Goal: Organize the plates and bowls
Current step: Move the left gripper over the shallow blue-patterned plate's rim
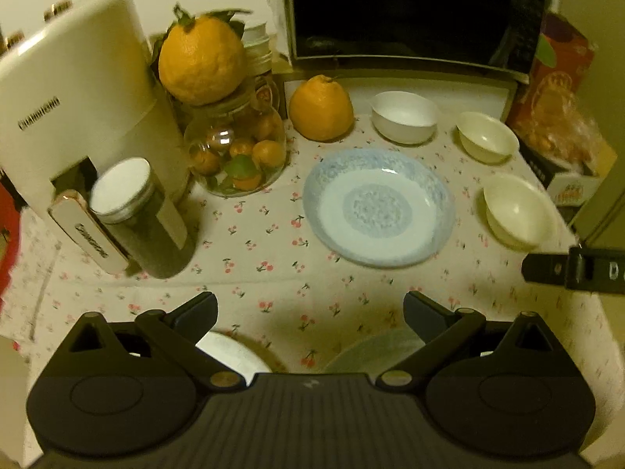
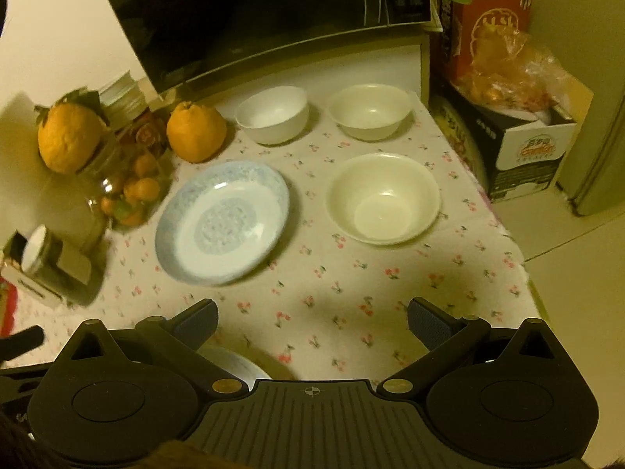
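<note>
A blue-patterned deep plate (image 1: pixel 378 207) (image 2: pixel 222 222) lies in the middle of the flowered tablecloth. Three pale bowls stand near it: a white bowl (image 1: pixel 404 116) (image 2: pixel 273 113) at the back, a cream bowl (image 1: pixel 487 136) (image 2: pixel 370 110) behind right, and a larger cream bowl (image 1: pixel 517 211) (image 2: pixel 383 197) right of the plate. Below my left gripper (image 1: pixel 310 314) peek a white plate (image 1: pixel 234 353) and a greenish plate (image 1: pixel 375 351). Both grippers hover open and hold nothing, short of the dishes. The right gripper (image 2: pixel 312 322) also shows at the left wrist view's right edge.
A microwave (image 2: pixel 254 15) stands at the back. Two large citrus fruits (image 1: pixel 321 107) (image 1: pixel 201 58), a glass jar of small oranges (image 1: pixel 238 156), a lidded dark jar (image 1: pixel 136 215) and a white appliance (image 1: pixel 78 97) crowd the left. Boxes and a bagged snack (image 2: pixel 508 78) sit right, beyond the table edge.
</note>
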Available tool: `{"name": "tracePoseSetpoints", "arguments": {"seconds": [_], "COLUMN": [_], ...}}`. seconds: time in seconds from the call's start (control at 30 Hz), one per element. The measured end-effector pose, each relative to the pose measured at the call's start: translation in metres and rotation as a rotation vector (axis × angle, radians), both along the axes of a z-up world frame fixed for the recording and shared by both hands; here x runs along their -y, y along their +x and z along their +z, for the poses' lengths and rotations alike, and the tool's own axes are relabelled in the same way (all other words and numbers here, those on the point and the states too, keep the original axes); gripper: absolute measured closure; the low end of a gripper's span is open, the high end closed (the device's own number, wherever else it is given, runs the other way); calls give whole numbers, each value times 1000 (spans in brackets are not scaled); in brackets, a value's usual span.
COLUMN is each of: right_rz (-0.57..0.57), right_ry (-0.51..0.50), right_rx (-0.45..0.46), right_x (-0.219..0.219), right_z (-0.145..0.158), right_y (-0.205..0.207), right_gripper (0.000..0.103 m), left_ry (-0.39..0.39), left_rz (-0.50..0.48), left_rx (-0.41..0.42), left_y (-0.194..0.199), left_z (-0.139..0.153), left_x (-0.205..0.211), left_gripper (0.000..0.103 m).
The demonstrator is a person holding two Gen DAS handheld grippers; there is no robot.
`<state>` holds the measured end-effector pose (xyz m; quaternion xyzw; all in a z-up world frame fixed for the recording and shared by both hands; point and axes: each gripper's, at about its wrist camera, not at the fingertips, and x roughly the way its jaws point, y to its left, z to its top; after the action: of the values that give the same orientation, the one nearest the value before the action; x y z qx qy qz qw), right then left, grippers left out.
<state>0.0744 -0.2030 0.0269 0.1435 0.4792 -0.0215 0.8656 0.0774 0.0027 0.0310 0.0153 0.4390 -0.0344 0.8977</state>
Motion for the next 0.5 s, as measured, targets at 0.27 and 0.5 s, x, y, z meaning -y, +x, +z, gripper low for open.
{"name": "tracePoseSetpoints", "arguments": {"seconds": [0.27, 0.5], "right_rz": [25, 12], "right_ry": [91, 301], "right_rx": [7, -17], "right_x": [-1, 10], "right_z": [-7, -34], "right_y": [33, 60], "right_gripper": [0, 0], "left_ry": [-101, -157], "left_rz": [50, 58], "left_rx": [-60, -59], "left_y": [36, 66], "left_z": [-12, -22], "left_x": [-18, -30], "left_gripper": [2, 5]}}
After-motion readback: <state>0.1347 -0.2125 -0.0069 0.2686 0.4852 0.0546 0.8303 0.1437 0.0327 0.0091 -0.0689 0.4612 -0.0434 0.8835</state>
